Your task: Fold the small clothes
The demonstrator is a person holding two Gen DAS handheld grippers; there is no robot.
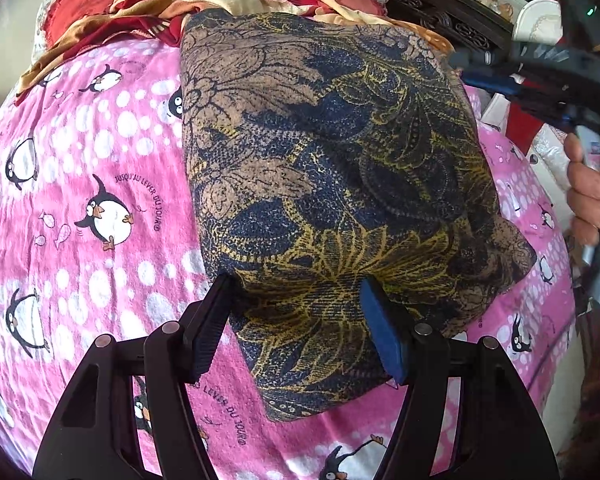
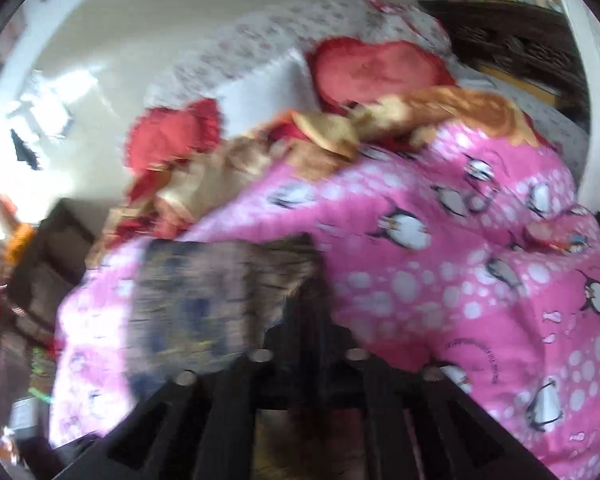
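Between my left gripper's [image 1: 296,328] parted, unclamped fingers lies the near edge of the folded batik cloth [image 1: 332,184], resting on the pink penguin sheet [image 1: 80,184]. Right gripper [image 2: 300,320]: state indeterminate through blur. Risk: careless closing drags the fold open.

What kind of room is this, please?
Probably a bedroom: a pink penguin bedsheet covers a bed, red frilled pillows lie at its far end, and a folded patterned cloth rests on it.
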